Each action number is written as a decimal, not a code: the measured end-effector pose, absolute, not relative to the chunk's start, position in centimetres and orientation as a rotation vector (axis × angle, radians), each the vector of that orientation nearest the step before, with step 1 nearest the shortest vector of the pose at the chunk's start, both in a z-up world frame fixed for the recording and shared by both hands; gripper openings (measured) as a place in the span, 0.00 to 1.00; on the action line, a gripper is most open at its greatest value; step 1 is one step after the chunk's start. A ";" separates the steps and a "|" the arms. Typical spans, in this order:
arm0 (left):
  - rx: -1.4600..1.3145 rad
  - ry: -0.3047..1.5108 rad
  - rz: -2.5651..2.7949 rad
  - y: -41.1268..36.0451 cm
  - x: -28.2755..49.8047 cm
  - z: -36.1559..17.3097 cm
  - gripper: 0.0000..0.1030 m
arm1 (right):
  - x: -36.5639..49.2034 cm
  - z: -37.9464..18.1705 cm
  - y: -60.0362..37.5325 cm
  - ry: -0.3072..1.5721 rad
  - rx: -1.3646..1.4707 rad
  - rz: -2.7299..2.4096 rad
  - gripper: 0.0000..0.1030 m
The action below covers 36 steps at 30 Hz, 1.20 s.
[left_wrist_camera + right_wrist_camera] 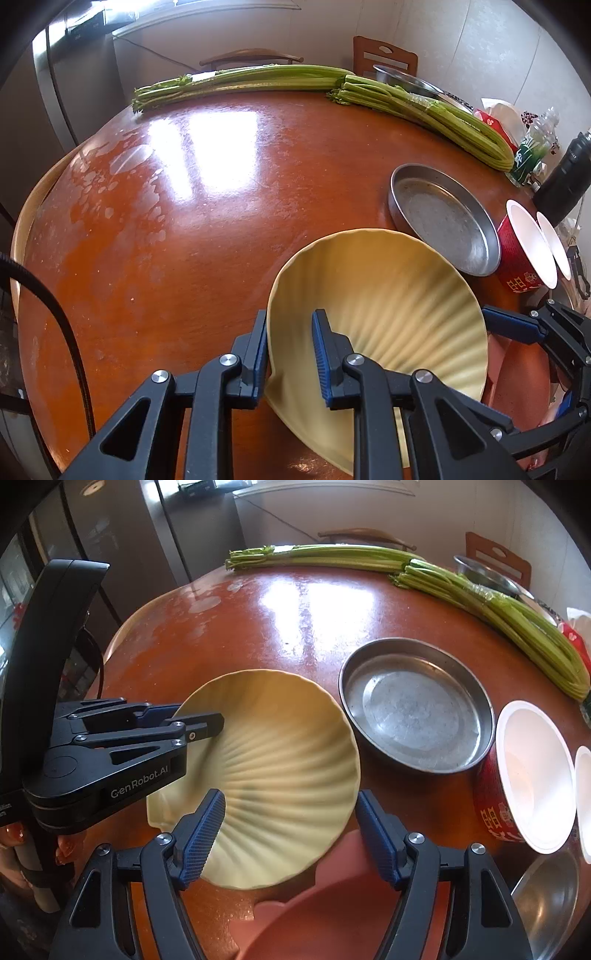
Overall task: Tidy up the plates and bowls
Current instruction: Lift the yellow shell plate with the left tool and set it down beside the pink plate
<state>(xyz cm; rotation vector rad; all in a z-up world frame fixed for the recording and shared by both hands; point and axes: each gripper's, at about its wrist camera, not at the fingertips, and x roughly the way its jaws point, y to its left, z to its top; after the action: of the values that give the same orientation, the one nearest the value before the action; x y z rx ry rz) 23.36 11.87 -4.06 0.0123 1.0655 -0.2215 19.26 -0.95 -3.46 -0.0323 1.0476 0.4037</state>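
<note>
Left claw (290,354): black plastic frame, triangular cut-outs, silver round screws at pivots, blue ribbed pads on fingers (320,354). Body in right view black, white "GenRobot.AI" lettering, tall black curved handle above. Black cable (70,332) loops at left. Right claw (290,834): same black linkage, silver screws, blue textured pads. Fingernails (16,830) painted orange-red.

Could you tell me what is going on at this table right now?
A person is sorting dishes with two handheld grippers. The left gripper is clamped on the rim of a tilted yellow ribbed plate. The right gripper hangs open beside it, above a pink dish. A metal pan and red bowls sit nearby.
</note>
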 end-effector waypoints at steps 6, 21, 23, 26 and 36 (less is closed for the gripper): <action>-0.063 1.071 -0.189 14.7 22.6 -4.1 0.22 | 19.4 -2.7 0.4 1.022 -0.004 0.478 0.73; -0.103 1.032 -0.080 18.8 19.7 -3.8 0.22 | 21.8 -3.8 5.2 1.034 -0.057 0.552 0.73; -0.100 1.033 -0.078 18.8 19.7 -3.9 0.22 | 21.7 -3.8 5.1 1.032 -0.054 0.550 0.73; -0.100 1.031 -0.076 18.7 19.6 -3.9 0.22 | 21.7 -3.8 5.0 1.028 -0.058 0.546 0.73; -0.081 1.016 -0.070 18.2 19.0 -4.2 0.23 | 21.7 -2.9 4.3 0.983 -0.063 0.520 0.73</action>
<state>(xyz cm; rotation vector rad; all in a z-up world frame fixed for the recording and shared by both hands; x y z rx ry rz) 18.97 18.21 -4.21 -0.0814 1.0157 -0.0701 21.68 4.30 -2.90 -0.0627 0.9829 0.5198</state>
